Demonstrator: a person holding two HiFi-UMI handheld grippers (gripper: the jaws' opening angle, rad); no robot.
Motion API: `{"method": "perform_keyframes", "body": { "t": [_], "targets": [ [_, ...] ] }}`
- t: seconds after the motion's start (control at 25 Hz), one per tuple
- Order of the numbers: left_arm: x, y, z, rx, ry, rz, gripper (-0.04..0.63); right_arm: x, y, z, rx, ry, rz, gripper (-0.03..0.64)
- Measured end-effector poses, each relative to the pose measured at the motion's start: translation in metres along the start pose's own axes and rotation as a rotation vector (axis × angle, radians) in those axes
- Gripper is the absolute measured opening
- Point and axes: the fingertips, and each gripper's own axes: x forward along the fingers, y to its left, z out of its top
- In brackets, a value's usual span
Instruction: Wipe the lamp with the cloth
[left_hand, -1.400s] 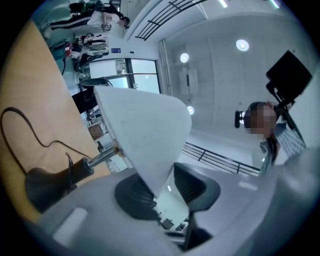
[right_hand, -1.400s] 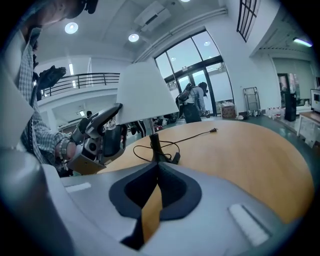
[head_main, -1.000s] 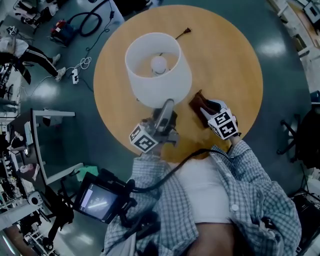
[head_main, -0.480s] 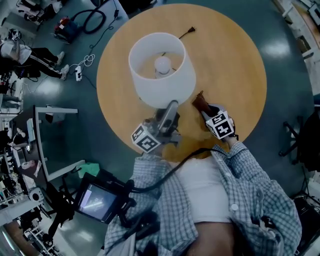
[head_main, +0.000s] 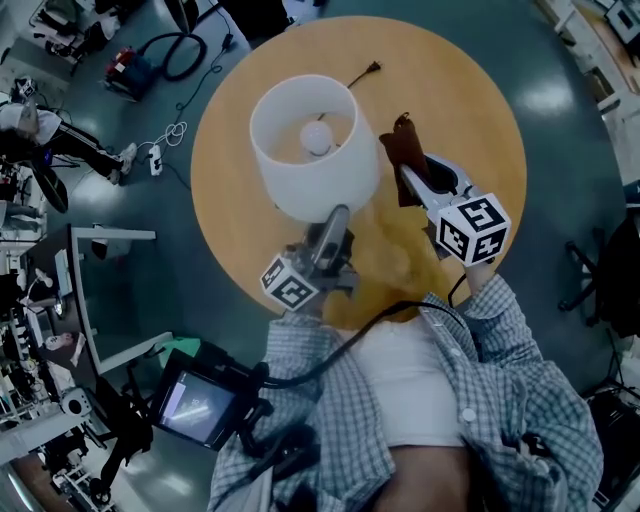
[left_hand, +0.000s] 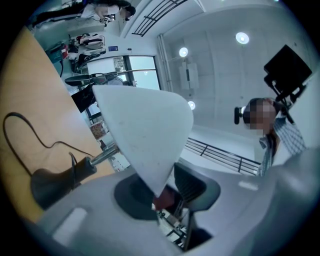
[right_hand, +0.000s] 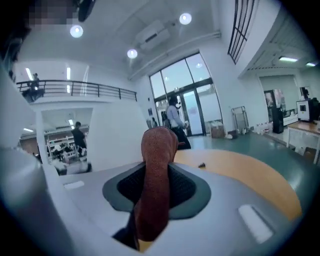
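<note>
One lamp (head_main: 300, 180), one cloth (head_main: 400, 155): your left tongs (head_main: 338, 213) pinch the lamp's rim, while your right tongs (head_main: 412, 178), just beside it, have just been closing on the cloth.

A round wooden bench (head_main: 450, 100) stands on a glossy teal floor (head_main: 560, 160). A white power strip (head_main: 152, 158) lies off its left edge and a dark chair (head_main: 600, 270) off its right. Round ceiling lights (right_hand: 185, 18) glow above tall glazed doors (right_hand: 192, 107), a railed balcony (right_hand: 75, 89) and pale walls (left_hand: 220, 75).
</note>
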Motion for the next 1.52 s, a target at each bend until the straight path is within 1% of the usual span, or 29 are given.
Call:
{"method": "perform_keyframes", "body": {
  "t": [0.08, 0.16, 0.24, 0.32, 0.4, 0.52, 0.64, 0.72, 0.84, 0.96, 1.04, 1.36, 1.44, 1.52],
  "targets": [
    [0.000, 0.001, -0.001, -0.001, 0.000, 0.003, 0.103, -0.003, 0.013, 0.060, 0.024, -0.142, 0.054, 0.117],
    [-0.001, 0.003, -0.002, -0.002, -0.001, 0.004, 0.103, -0.005, 0.028, 0.101, 0.085, -0.240, 0.128, 0.117],
    [-0.002, 0.004, -0.002, 0.000, 0.001, 0.005, 0.103, -0.002, 0.041, 0.123, 0.177, -0.290, 0.206, 0.117],
    [-0.002, 0.005, -0.001, 0.003, 0.004, 0.007, 0.104, 0.006, 0.047, 0.130, 0.252, -0.301, 0.250, 0.118],
    [0.000, 0.004, -0.001, 0.004, 0.004, 0.010, 0.104, 0.017, 0.045, 0.124, 0.256, -0.270, 0.238, 0.118],
    [0.003, 0.004, 0.001, 0.002, 0.002, 0.013, 0.104, 0.034, 0.029, 0.099, 0.265, -0.198, 0.198, 0.118],
    [0.002, 0.003, 0.000, 0.002, 0.004, 0.013, 0.104, 0.047, 0.006, 0.058, 0.292, -0.117, 0.155, 0.118],
    [0.001, 0.002, -0.002, 0.002, 0.005, 0.012, 0.104, 0.051, -0.005, 0.030, 0.328, -0.066, 0.145, 0.118],
    [0.001, 0.002, -0.001, 0.002, 0.010, 0.010, 0.104, 0.054, -0.015, 0.006, 0.401, -0.043, 0.161, 0.118],
    [0.003, 0.001, -0.001, 0.003, 0.007, 0.011, 0.104, 0.051, -0.016, 0.012, 0.427, -0.065, 0.194, 0.117],
    [0.005, 0.000, -0.002, 0.004, 0.011, 0.011, 0.103, 0.051, -0.010, 0.033, 0.412, -0.090, 0.240, 0.117],
    [0.002, 0.002, -0.004, 0.006, 0.021, 0.020, 0.100, 0.060, 0.035, 0.146, 0.214, -0.180, 0.436, 0.118],
    [0.003, 0.002, -0.005, 0.006, 0.019, 0.020, 0.100, 0.064, 0.040, 0.158, 0.175, -0.174, 0.465, 0.118],
    [0.003, 0.003, -0.005, 0.009, 0.020, 0.021, 0.100, 0.072, 0.037, 0.156, 0.159, -0.145, 0.469, 0.118]
  ]
}}
